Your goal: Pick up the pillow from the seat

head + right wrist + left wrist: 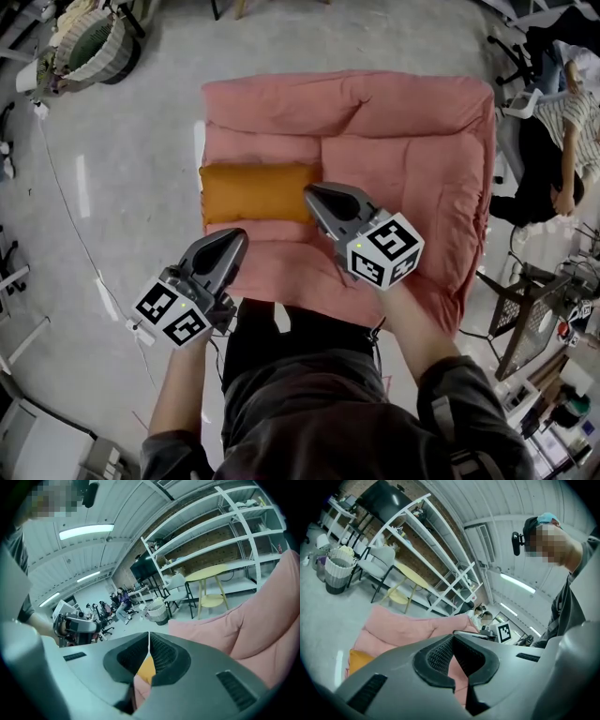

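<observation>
- On a grey concrete floor [122,187], viewed steeply from above, a large pink padded seat [403,159] is spread out flat.
- Across the left half of that seat an orange pillow [258,192] is laid lengthwise. It rests fully on the pink padding and has not yet been lifted.
- The left tongs [234,240] are held over the seat's near edge, just short of the pillow's near long side and apart from it. In the left gripper view their jaws are pressed together at the tips with nothing between them. Only pink padding is glimpsed through the notch behind the pads.
- The right tongs [313,195] are pointed at the pillow's right end, just beside it. Whether contact is made cannot be told.
- The right jaws are likewise brought together and empty. A sliver of orange is seen beyond them in the right gripper view, so the pillow is judged to lie straight ahead rather than in the grip.
- One tool is placed at the pillow's near side and the other at its right end. This is judged to be an approach for a two-handed pick-up, suited to a long, soft thing.
- Both pairs of jaws would have to be opened before any grasp could be made.
- A seated person [562,131] is partly seen at the right edge, well apart from the pillow.
</observation>
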`<state>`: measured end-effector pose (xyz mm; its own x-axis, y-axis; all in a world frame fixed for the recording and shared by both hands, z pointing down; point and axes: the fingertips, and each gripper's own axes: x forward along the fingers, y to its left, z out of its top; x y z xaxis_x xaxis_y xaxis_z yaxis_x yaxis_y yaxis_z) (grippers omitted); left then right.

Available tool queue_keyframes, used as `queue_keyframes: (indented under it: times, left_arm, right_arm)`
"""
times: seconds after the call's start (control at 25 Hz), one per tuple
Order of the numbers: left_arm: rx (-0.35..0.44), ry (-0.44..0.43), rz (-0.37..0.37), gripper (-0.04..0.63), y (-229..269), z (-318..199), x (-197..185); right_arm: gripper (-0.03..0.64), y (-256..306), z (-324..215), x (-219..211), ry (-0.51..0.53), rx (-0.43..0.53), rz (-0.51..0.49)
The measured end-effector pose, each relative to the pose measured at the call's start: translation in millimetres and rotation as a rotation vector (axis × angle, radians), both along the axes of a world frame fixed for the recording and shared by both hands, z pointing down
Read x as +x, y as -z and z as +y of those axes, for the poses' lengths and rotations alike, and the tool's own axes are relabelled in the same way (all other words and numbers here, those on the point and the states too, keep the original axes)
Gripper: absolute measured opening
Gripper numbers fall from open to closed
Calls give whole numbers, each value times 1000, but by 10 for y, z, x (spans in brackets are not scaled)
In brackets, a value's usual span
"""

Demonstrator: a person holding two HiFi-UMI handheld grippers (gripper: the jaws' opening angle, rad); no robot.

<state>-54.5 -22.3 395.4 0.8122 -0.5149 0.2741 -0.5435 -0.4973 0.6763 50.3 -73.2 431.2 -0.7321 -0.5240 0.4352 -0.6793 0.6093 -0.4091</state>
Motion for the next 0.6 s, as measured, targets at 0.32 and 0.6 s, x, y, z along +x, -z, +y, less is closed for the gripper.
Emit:
queue_keyframes:
  times: [0.32, 0.6]
  left_arm:
    - [-47, 7, 10, 9, -460, -265, -213]
    - [-97, 15, 13, 9, -946, -395, -398]
  right_arm:
    - [17, -604, -272, -275, 70, -55, 0]
    - [18, -1240, -466, -438, 145, -115, 18]
